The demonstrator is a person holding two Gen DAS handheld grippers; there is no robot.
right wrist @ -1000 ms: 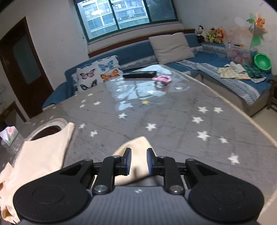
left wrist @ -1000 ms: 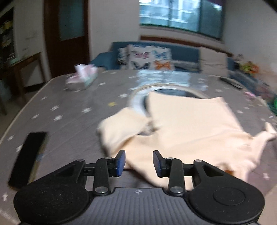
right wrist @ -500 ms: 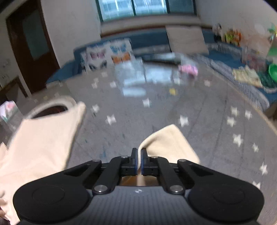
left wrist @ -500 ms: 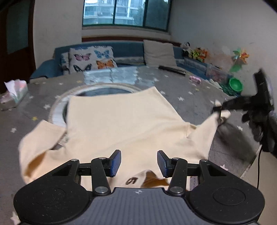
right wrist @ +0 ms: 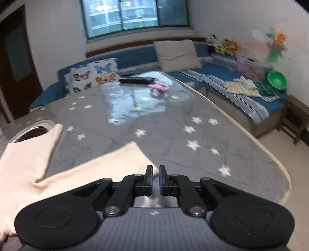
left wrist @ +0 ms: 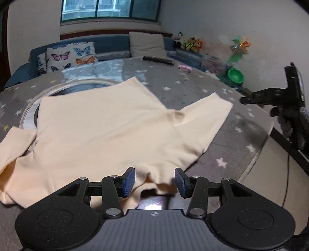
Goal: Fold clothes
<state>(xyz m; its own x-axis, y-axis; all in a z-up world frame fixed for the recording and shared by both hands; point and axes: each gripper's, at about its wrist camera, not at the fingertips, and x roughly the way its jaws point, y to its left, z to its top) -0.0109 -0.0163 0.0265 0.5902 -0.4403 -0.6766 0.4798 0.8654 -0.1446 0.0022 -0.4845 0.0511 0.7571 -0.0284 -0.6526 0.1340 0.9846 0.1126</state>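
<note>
A: Left wrist view: left gripper [left wrist: 155, 180] has its blue pads spread wide, straddling the near edge of the cream T-shirt [left wrist: 108, 131], nothing pinched.

B: Right one?

A: Right gripper [right wrist: 155, 180] has jaws almost together with a thin gap. Sleeve [right wrist: 108, 166] tip sits just in front of them; can't tell if cloth is caught, that part is blurred.

B: Step?

A: My read: spreading the shirt flat before the first fold. To do it well, bite only the near edge, pull level and low, and smooth the shirt's left sleeve [left wrist: 11, 146], which is bunched, first.

B: Shirt location?

A: Lying on the grey star-print tablecloth [left wrist: 227, 139], body mostly flat, its far hem overlapping a round ringed opening [left wrist: 63, 88].

B: Beyond the shirt?

A: Pink item [right wrist: 159, 86] and black remote [right wrist: 136, 80], then butterfly cushion [left wrist: 67, 58], beige cushion [right wrist: 177, 55], blue sofa [right wrist: 222, 71]. Green bowl [right wrist: 276, 79] off to the shirt's right, and a window [right wrist: 133, 15] beyond everything.
</note>
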